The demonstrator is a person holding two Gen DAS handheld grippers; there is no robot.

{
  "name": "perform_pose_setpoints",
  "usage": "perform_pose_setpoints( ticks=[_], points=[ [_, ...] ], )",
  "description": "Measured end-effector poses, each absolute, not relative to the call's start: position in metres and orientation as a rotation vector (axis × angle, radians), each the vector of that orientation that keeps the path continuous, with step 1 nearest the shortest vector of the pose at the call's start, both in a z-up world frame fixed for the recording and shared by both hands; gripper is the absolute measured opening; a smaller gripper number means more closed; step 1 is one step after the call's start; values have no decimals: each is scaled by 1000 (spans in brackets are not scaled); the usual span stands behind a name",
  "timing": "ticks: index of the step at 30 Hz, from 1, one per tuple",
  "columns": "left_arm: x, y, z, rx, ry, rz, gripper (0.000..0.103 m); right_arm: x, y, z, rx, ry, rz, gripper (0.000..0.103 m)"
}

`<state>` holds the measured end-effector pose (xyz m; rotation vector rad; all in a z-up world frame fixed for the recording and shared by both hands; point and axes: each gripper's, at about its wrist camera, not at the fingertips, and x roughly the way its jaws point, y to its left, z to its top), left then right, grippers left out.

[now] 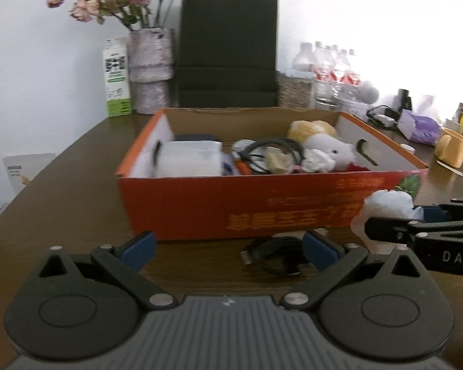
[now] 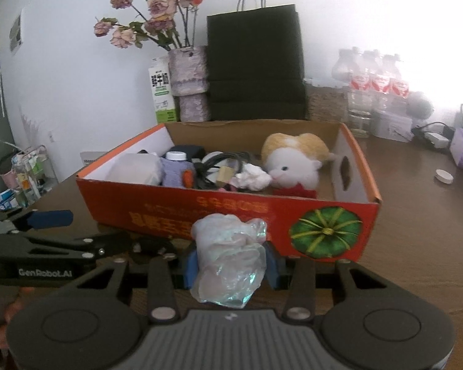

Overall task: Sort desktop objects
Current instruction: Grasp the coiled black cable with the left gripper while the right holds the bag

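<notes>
Your right claw (image 2: 230, 262) has clamped a crumpled plastic bag (image 2: 228, 259) in front of the orange box (image 2: 200, 212).

The blue pads press the bag from both sides, and it bulges above and below them, just short of the box's near wall. Your left claw (image 1: 228, 249) stands wide open with nothing between its pads; a black cable (image 1: 271, 254) lies on the bench (image 1: 77, 203) just ahead of it, beside the right pad. The box holds a plush toy (image 2: 293, 160), cables and a bottle (image 2: 176, 166).
</notes>
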<state>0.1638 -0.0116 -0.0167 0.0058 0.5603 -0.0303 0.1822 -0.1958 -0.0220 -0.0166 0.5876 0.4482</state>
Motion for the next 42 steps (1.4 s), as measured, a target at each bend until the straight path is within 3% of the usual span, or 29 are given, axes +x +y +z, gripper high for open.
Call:
perform_pose_setpoints(
  ticks=[25,27,31,42],
  points=[
    [199,-42,-41,23,695,-27,102,191,-226,-42,4,585,441,42],
    [198,-42,-41,23,688,-31,94,191,-227,-42,9,586,442,43],
    [192,-44,-37,31,659,-52,58,191,-228,-42,17,585,447,43],
    [177,-41,-31,10,654,-57,56,183,-225,-41,0,580,438,42]
  ],
)
